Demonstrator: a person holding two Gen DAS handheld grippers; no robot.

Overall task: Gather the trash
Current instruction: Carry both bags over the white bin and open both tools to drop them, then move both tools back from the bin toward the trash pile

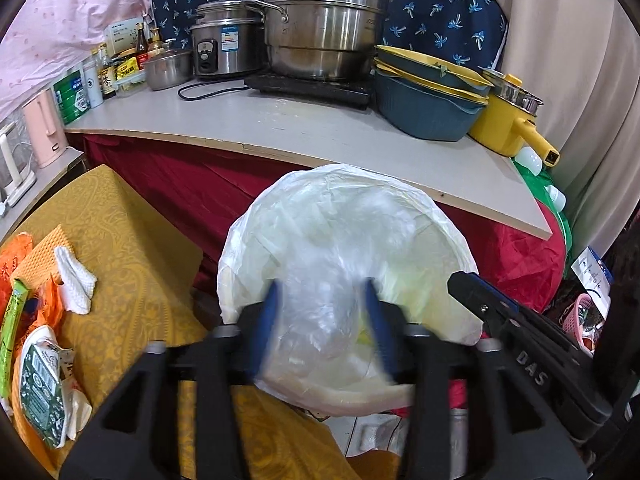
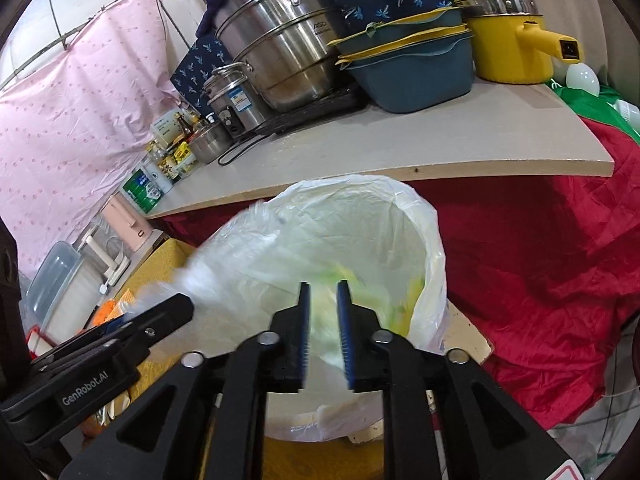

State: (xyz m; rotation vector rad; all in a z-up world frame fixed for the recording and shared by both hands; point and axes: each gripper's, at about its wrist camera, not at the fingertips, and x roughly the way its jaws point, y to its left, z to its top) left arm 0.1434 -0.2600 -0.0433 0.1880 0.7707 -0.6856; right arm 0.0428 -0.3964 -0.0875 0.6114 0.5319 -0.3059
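A bin lined with a clear white plastic bag [image 1: 344, 240] stands below the counter; it also shows in the right wrist view [image 2: 360, 232]. My left gripper [image 1: 324, 312] hangs over the bin mouth, jaws open, with a blurred clear plastic piece [image 1: 320, 320] between the fingers. My right gripper [image 2: 323, 312] is over the bin too, jaws a narrow gap apart and empty; greenish-yellow scraps [image 2: 400, 304] lie inside. More trash sits on the yellow cloth at left: a crumpled white tissue [image 1: 76, 280], a green printed packet [image 1: 40, 392] and an orange bag [image 1: 16, 256].
A grey counter [image 1: 320, 132] over a red cloth holds steel pots [image 1: 320, 28], a rice cooker [image 1: 224, 44], blue and yellow basins [image 1: 428, 92], a yellow pot [image 1: 508, 120] and bottles. A pink kettle [image 1: 44, 128] stands at left.
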